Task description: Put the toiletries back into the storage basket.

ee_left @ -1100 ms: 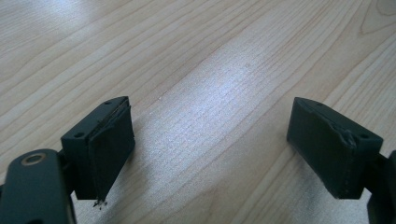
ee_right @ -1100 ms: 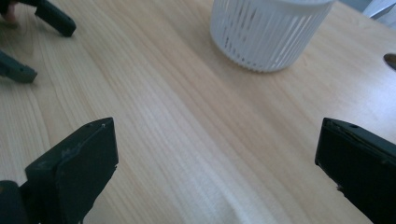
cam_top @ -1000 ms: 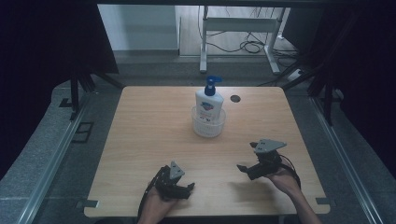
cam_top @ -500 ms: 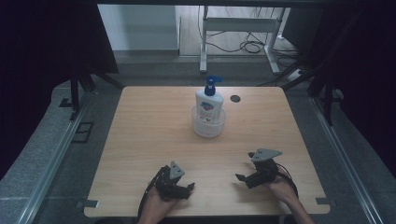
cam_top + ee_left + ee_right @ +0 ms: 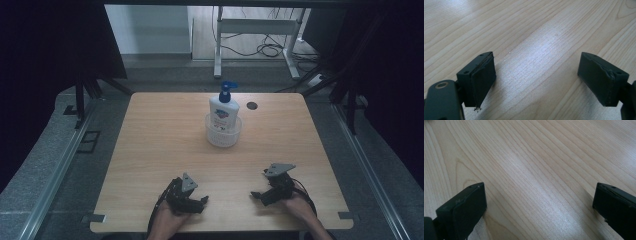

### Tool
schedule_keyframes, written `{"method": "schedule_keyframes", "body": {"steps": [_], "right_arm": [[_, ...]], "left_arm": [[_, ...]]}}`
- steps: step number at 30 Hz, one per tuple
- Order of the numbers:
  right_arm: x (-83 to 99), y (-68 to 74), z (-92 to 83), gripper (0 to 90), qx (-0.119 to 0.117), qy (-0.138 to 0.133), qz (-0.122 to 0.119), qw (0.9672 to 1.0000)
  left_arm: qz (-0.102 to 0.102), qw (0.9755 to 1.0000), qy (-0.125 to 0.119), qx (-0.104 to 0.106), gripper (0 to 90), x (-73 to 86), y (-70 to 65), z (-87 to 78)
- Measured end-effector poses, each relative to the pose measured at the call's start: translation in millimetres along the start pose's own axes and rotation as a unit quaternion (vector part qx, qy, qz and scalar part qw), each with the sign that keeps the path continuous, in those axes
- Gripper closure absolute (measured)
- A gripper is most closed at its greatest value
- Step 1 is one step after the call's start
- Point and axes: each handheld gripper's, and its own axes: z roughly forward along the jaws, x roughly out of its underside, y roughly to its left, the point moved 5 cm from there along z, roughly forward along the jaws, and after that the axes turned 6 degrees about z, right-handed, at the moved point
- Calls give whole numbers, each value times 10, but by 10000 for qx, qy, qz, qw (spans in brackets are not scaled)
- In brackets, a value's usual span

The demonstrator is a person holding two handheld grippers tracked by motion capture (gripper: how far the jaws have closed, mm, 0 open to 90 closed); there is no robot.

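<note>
The pump bottle [image 5: 223, 109] stands upright in the middle of the far half of the table [image 5: 150, 150], white plastic with a blue pump head and a blue label, and it sits inside a small round white basket [image 5: 223, 135] whose ribbed wall rises around its lower part. Just to the right of the bottle top there is a small dark round hole [image 5: 252, 105] in the tabletop. Both tools are well apart from the bottle, down at the near edge. The right gripper [image 5: 256, 195] has come back and down since a second ago, when it hung higher and farther out over the right side of the table; now it lies low by the near edge with the hand behind it and the grey three-cornered plate on top. The left gripper [image 5: 204, 200] has stayed where it was, near left of centre, its own grey plate up. In the left gripper view the two black blocky jaws are spread wide with only bare wood between them, and the rubbery pad on the left jaw looks frayed at its lower edge. In the right gripper view the jaws are likewise spread far apart over bare wood. The tabletop is pale wood with long straight grain and a soft sheen of light across it; its corners are rounded.
</note>
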Motion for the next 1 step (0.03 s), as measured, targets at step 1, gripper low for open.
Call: {"method": "schedule_keyframes", "body": {"steps": [1], "right_arm": [[0,0,0,0,-1,1,0,10000]], "left_arm": [[-7,10000,1,1,144,0,1,0]]}}
